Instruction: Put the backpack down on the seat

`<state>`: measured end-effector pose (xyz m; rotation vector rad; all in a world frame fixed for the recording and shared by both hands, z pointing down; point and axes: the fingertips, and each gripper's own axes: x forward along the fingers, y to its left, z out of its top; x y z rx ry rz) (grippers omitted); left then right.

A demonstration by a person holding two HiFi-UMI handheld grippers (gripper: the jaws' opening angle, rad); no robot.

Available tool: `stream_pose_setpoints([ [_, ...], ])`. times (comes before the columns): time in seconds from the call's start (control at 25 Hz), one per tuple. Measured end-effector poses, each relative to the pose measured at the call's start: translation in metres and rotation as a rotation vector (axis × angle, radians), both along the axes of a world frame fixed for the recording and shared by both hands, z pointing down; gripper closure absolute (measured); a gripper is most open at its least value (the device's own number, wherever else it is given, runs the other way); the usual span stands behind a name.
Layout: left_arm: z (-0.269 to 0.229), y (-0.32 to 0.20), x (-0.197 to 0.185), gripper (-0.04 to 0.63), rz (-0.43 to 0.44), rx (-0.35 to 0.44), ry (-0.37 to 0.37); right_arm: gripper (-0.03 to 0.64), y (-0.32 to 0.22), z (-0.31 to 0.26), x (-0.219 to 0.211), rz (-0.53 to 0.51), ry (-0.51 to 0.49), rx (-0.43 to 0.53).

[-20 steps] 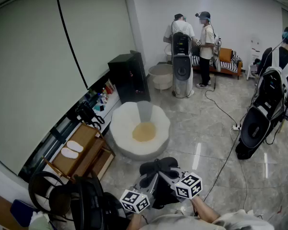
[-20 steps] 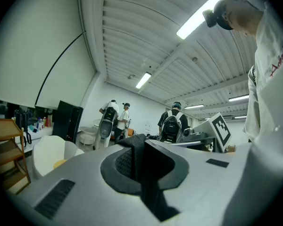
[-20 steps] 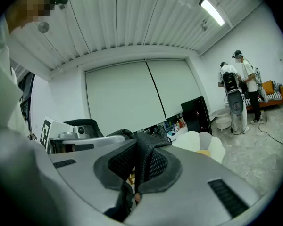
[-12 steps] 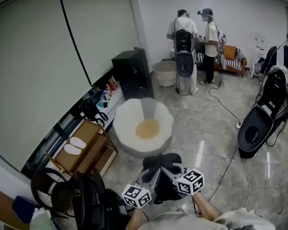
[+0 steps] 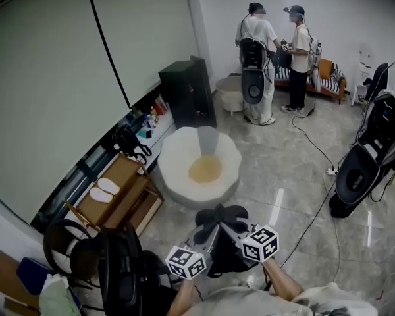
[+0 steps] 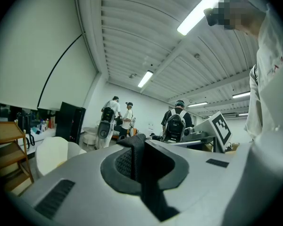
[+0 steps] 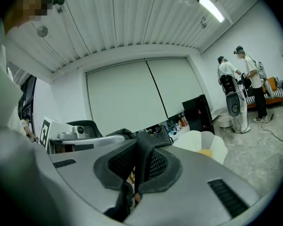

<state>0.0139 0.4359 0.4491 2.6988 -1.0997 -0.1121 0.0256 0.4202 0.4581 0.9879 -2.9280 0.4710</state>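
- The backpack (image 5: 218, 217) is hanging in the air on the near side of the seat (image 5: 178, 176), between the two grippers and not touching the seat.
- The left gripper (image 6: 137, 161) is clamping a black strap (image 6: 134, 144). Its fingers (image 6: 114, 172) are pressing shut on the strap with no gap showing.
- The right gripper (image 7: 142, 166) is doing the same to a mesh strap (image 7: 153, 139), its fingers (image 7: 169, 169) closing tight on the folded fabric.
- The bag is looking soft and floppy, sagging below the two holds, so it is probably going to slump and spread when it lands. I am judging it light to middling in weight, not fragile, and the woven and mesh fabric is giving the fingers a grip that is unlikely to slip.
- The straps are looking like the sensible place to hold, one on each side, so that the body is hanging evenly. A hold on the loose body fabric would likely bunch.
- The seat is a white scalloped tub with a yellow cushion (image 5: 205, 170) lying in its hollow, which is looking like the natural landing spot.
- Left of the seat, a wooden rack (image 5: 122, 196) is carrying a pair of pale slippers (image 5: 103, 191).
- Beyond the seat, a black cabinet (image 5: 187, 92) is standing against the wall, and further off two people (image 5: 276, 41) are standing together.
- Right of the seat, a cable (image 5: 316, 151) is trailing across the floor.
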Motion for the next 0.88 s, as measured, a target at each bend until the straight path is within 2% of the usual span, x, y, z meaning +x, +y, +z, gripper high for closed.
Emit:
stream_pose_setpoints([
  [0.44,0.013,-0.007,0.029,0.552,-0.036,-0.035,0.006,0.575,-0.007,0.012,0.029,-0.038,0.012,-0.028],
  [0.88,0.02,-0.035,0.051,0.552,-0.027,-0.047,0.013,0.577,-0.035,0.02,0.051,-0.016,0.023,-0.035],
])
